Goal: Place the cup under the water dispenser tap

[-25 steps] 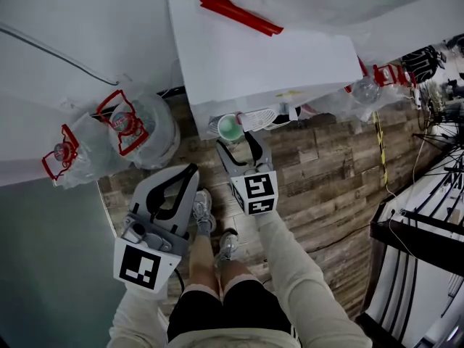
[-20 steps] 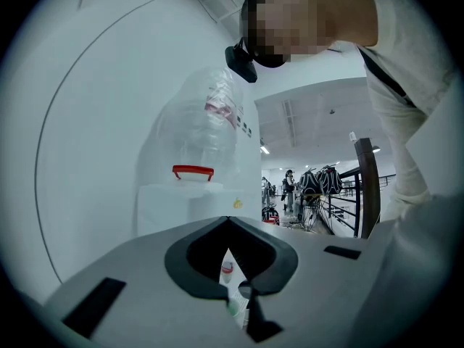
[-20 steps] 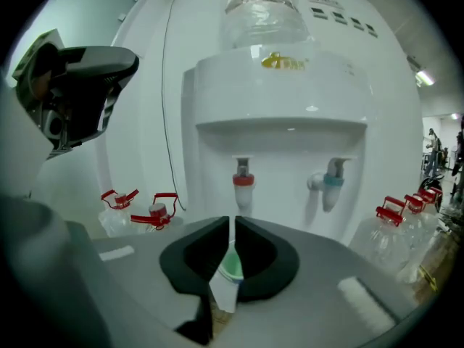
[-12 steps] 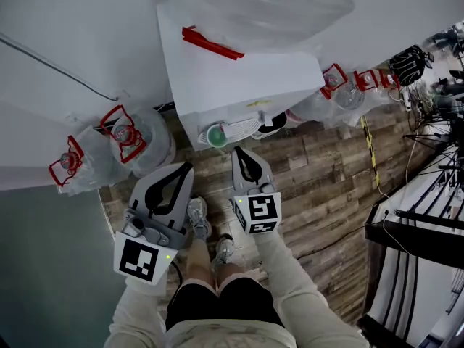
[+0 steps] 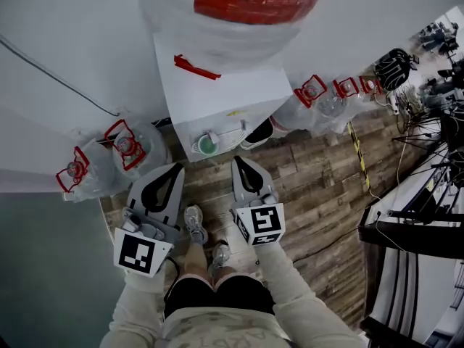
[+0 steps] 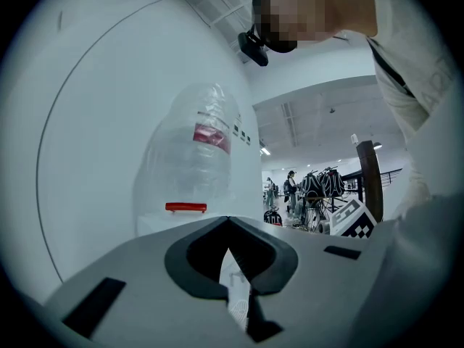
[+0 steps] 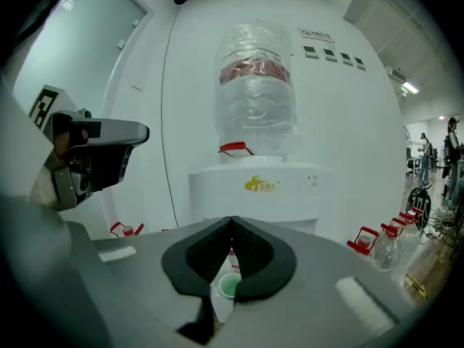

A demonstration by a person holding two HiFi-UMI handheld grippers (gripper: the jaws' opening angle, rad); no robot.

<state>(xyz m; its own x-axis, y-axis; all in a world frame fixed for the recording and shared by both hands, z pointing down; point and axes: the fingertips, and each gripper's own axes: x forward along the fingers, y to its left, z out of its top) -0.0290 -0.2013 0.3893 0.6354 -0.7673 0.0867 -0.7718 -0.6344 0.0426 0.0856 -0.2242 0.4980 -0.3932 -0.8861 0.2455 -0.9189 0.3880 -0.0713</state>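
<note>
1. A wood-plank floor runs up to a white wall.
2. The white dispenser stands against that wall, directly ahead of both grippers.
3. A clear bottle with a red label sits upside down on the dispenser's top.
4. The left gripper is held to the left of the dispenser's front, pointing toward the wall. Its jaws are closed tip to tip, and its own view shows nothing between them.
5. The right gripper is held beside the left one, pointing at the dispenser's front. Its jaws are also pressed together and empty. It is clear of the cup, which its own view shows only through the gap below the joined tips.
6. Clear jugs with red handles sit on the floor left of the dispenser. More of them are lined along the wall to its right.
7. The person's shoes stand on the planks between the two grippers, back from the dispenser.
8. The cup, green inside, stands upright in the recess at the dispenser's front, toward the left of it in the head view. It sits under the overhanging top, with a small white tap just over its rim. Neither gripper touches it.
9. A red bar lies on the dispenser's top beside the bottle.
</note>
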